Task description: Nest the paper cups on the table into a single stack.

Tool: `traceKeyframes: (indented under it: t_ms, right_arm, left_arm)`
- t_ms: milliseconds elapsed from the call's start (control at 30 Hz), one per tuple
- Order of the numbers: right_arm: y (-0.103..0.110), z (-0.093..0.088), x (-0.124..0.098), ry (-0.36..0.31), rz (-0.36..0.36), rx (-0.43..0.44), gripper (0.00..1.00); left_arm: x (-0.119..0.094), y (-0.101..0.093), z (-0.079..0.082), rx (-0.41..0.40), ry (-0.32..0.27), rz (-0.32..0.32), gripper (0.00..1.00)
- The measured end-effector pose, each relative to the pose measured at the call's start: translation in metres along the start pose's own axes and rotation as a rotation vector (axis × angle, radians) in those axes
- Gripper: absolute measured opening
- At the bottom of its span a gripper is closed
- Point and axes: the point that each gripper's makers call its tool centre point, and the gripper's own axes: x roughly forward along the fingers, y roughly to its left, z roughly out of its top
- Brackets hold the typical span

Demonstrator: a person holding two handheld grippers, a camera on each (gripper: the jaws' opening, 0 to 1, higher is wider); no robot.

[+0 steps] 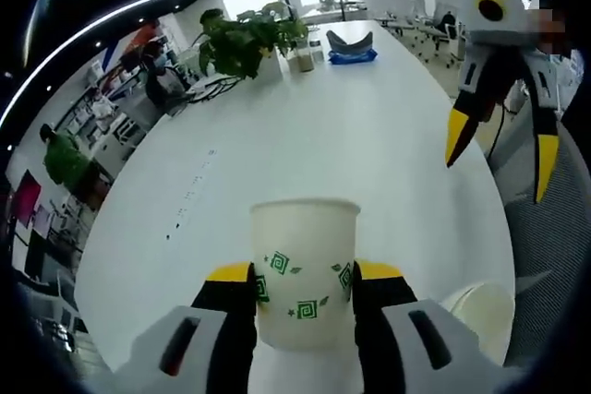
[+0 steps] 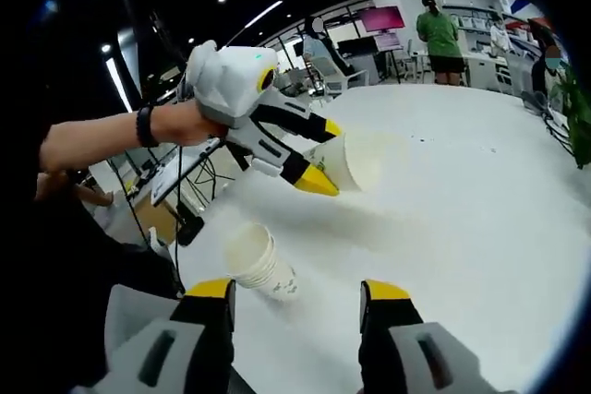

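A white paper cup with green square prints stands upright between my left gripper's jaws, which are shut on it. In the right gripper view that cup hangs above the white table in the left gripper, mouth facing right. A short stack of nested cups lies tilted on the table near its edge, just ahead of my open right gripper. In the left gripper view the stack sits at the lower right, and the right gripper hovers open above the table's right side.
The long white table runs away from me. At its far end stand a potted plant, a small cup and a blue object. A person's hand holds the left gripper. Desks and people fill the office behind.
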Motion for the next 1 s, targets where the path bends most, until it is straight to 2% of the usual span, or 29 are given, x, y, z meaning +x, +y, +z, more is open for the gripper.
traceKeyframes:
  t_ms: [167, 300, 367, 433, 600, 767, 933, 1000]
  right_arm:
    - [0.002, 0.010, 0.006, -0.001, 0.010, -0.010, 0.53]
    - [0.003, 0.018, 0.010, -0.008, 0.017, -0.008, 0.52]
    - [-0.003, 0.021, 0.014, -0.012, 0.021, -0.007, 0.52]
    - [0.003, 0.024, 0.013, -0.013, 0.023, -0.007, 0.51]
    - [-0.004, 0.035, 0.021, -0.025, 0.032, 0.006, 0.49]
    - [0.003, 0.048, 0.027, -0.033, 0.054, 0.018, 0.48]
    - [0.008, 0.059, 0.034, -0.055, 0.097, 0.068, 0.46]
    - [0.010, 0.064, 0.037, -0.061, 0.105, 0.081, 0.45]
  left_arm:
    - [-0.008, -0.001, -0.012, -0.006, -0.007, 0.007, 0.39]
    - [-0.019, -0.004, -0.014, -0.018, -0.022, 0.022, 0.39]
    - [-0.021, -0.002, -0.021, -0.024, -0.027, 0.028, 0.39]
    - [-0.024, -0.003, -0.025, -0.024, -0.020, 0.030, 0.39]
    - [-0.038, -0.007, -0.022, -0.038, -0.035, 0.049, 0.39]
    - [-0.047, -0.011, -0.023, -0.026, -0.045, 0.057, 0.39]
    - [-0.057, -0.020, -0.020, -0.035, -0.064, 0.063, 0.39]
    - [-0.057, -0.022, -0.025, -0.025, -0.065, 0.064, 0.39]
